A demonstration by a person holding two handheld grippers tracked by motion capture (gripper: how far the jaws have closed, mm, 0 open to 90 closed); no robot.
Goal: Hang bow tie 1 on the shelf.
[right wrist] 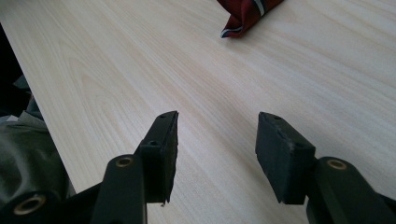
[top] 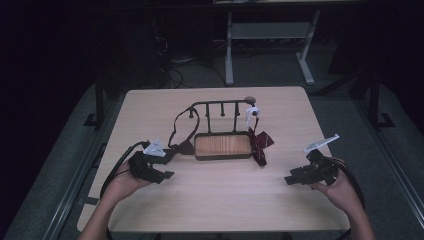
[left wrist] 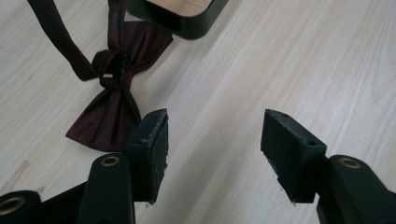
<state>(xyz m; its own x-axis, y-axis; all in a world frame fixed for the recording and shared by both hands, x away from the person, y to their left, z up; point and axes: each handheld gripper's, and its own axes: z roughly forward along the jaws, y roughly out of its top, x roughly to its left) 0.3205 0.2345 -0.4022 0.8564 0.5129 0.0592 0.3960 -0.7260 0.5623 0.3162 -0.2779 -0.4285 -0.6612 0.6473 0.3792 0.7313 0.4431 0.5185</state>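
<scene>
A black rack with a wooden base (top: 222,146) stands mid-table, a bar of pegs rising behind it. A dark red bow tie (top: 184,147) lies at the base's left end, its strap looping up to a peg; in the left gripper view this bow tie (left wrist: 109,109) lies just beyond the left jaw. A second dark red tie (top: 260,142) hangs at the rack's right end under a white tag. My left gripper (top: 167,174) (left wrist: 215,126) is open over bare wood. My right gripper (top: 289,180) (right wrist: 217,123) is open too, with nothing between its jaws.
The light wooden table (top: 215,205) has bare room in front of the rack. A corner of the red tie (right wrist: 247,14) shows far ahead in the right gripper view. Beyond the table's far edge stand desk legs (top: 229,50) and cables on the floor.
</scene>
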